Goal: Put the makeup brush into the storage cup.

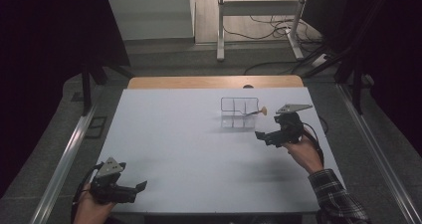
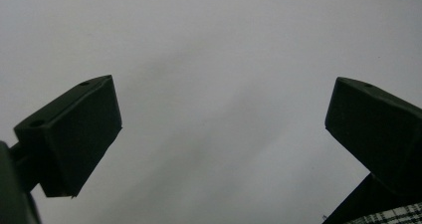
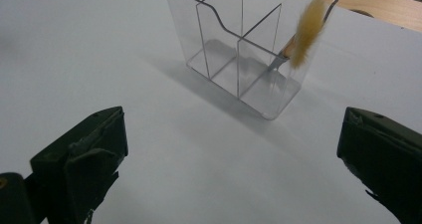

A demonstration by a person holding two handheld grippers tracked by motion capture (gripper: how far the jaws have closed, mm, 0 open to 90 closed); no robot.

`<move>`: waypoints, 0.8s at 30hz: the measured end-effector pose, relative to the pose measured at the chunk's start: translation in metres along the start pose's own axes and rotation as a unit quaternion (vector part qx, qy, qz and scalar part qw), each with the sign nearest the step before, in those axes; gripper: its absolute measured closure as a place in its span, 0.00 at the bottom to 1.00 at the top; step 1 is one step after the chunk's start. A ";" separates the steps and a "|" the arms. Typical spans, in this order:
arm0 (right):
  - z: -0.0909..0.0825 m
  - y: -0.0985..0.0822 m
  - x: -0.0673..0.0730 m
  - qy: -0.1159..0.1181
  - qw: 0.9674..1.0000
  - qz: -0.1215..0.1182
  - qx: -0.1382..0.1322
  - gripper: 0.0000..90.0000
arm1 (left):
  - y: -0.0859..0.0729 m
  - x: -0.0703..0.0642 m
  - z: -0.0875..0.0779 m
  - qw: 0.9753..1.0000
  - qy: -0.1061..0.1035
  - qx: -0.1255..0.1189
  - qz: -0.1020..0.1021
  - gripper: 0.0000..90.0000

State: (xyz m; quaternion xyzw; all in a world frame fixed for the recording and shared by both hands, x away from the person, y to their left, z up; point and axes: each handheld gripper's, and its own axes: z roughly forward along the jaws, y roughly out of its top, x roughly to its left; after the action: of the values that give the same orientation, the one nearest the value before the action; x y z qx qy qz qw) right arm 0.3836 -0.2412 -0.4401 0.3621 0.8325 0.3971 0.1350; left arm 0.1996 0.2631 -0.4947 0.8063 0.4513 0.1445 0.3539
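While both grippers, left (image 1: 141, 186) and right (image 1: 260, 134), gaped empty, a brush (image 3: 307, 32) leaned in the clear organizer (image 3: 239, 45) at upper right.

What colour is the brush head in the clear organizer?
Tan-yellow bristles on the brush; right gripper view shows it best.

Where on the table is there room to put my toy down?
Almost anywhere. The white table is bare from the left tool across to the clear organizer. The only crowded part is the far right, where the brush sits in the organizer and the right tool hovers.
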 end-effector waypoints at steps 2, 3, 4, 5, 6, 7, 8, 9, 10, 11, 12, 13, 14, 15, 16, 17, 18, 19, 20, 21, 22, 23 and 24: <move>-0.002 -0.002 0.001 0.000 1.000 0.001 0.000 0.00 | 0.000 0.000 0.000 1.000 0.000 0.000 -0.002 0.02; -0.003 -0.002 0.001 -0.001 1.000 -0.001 -0.001 0.00 | -0.001 0.000 0.000 1.000 -0.001 0.000 -0.002 0.02; -0.006 -0.004 0.002 0.000 1.000 0.002 0.001 0.00 | -0.001 0.000 -0.001 1.000 -0.001 -0.001 -0.003 0.02; -0.007 -0.005 0.002 0.000 1.000 0.003 0.000 0.00 | -0.001 0.000 -0.001 1.000 -0.002 -0.001 -0.004 0.02; -0.008 -0.006 0.002 0.000 1.000 0.002 0.001 0.00 | -0.001 0.000 -0.001 1.000 -0.003 -0.001 -0.005 0.02; -0.009 -0.007 0.002 -0.001 1.000 0.001 0.002 0.00 | -0.001 0.000 -0.001 1.000 -0.003 -0.001 -0.005 0.02; -0.009 -0.007 0.002 -0.001 1.000 0.001 0.002 0.00 | -0.002 0.000 -0.002 1.000 -0.003 -0.001 -0.005 0.02; -0.010 -0.009 0.003 0.000 1.000 0.002 0.002 0.00 | -0.002 0.000 -0.002 1.000 -0.004 -0.002 -0.006 0.02; -0.010 -0.009 0.003 0.000 1.000 0.002 0.002 0.00 | -0.002 0.000 -0.002 1.000 -0.004 -0.002 -0.006 0.02; -0.012 -0.011 0.003 0.000 1.000 0.001 0.004 0.00 | -0.002 0.000 -0.002 1.000 -0.004 -0.003 -0.007 0.02; -0.012 -0.011 0.003 0.000 1.000 0.001 0.004 0.00 | -0.002 0.000 -0.002 1.000 -0.004 -0.003 -0.006 0.02; -0.013 -0.012 0.004 0.000 1.000 0.000 0.004 0.00 | -0.002 0.000 -0.002 1.000 -0.004 -0.002 -0.006 0.02; -0.013 -0.013 0.004 0.000 1.000 0.000 0.005 0.00 | -0.002 0.000 -0.002 1.000 -0.003 -0.002 -0.005 0.02; -0.015 -0.015 0.004 0.001 1.000 0.000 0.006 0.00 | -0.002 0.000 -0.002 1.000 -0.003 -0.002 -0.005 0.02; -0.015 -0.015 0.004 0.001 1.000 0.000 0.006 0.00 | -0.002 0.000 -0.002 1.000 -0.004 -0.002 -0.005 0.02; -0.015 -0.015 0.005 0.002 1.000 0.001 0.008 0.00 | -0.002 0.000 -0.002 1.000 -0.004 -0.002 -0.006 0.02; -0.017 -0.017 0.005 0.003 1.000 0.001 0.009 0.00 | -0.002 0.000 -0.002 1.000 -0.003 -0.001 -0.005 0.01; -0.017 -0.017 0.005 0.003 1.000 0.001 0.009 0.00 | -0.002 0.000 -0.002 1.000 -0.004 -0.002 -0.007 0.01; -0.018 -0.018 0.005 0.002 1.000 0.001 0.009 0.00 | -0.002 0.000 -0.002 1.000 -0.004 -0.002 -0.005 0.01; -0.020 -0.020 0.006 0.002 1.000 0.001 0.009 0.00 | -0.002 0.000 -0.002 1.000 -0.004 -0.002 -0.007 0.01; -0.020 -0.020 0.006 0.002 1.000 0.001 0.009 0.00 | -0.002 0.000 -0.002 1.000 -0.004 -0.002 -0.007 0.01; -0.021 -0.021 0.006 0.003 1.000 0.001 0.009 0.00 | -0.002 0.000 -0.002 1.000 -0.004 -0.002 -0.007 0.01; -0.022 -0.022 0.006 0.004 1.000 0.002 0.011 0.00 | -0.002 0.000 -0.002 1.000 -0.005 -0.002 -0.008 0.01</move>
State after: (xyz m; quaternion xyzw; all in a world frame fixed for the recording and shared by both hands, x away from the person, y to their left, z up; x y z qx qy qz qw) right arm 0.3572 -0.2583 -0.4421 0.3634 0.8365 0.3900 0.1271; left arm 0.1968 0.2650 -0.4947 0.8029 0.4555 0.1389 0.3585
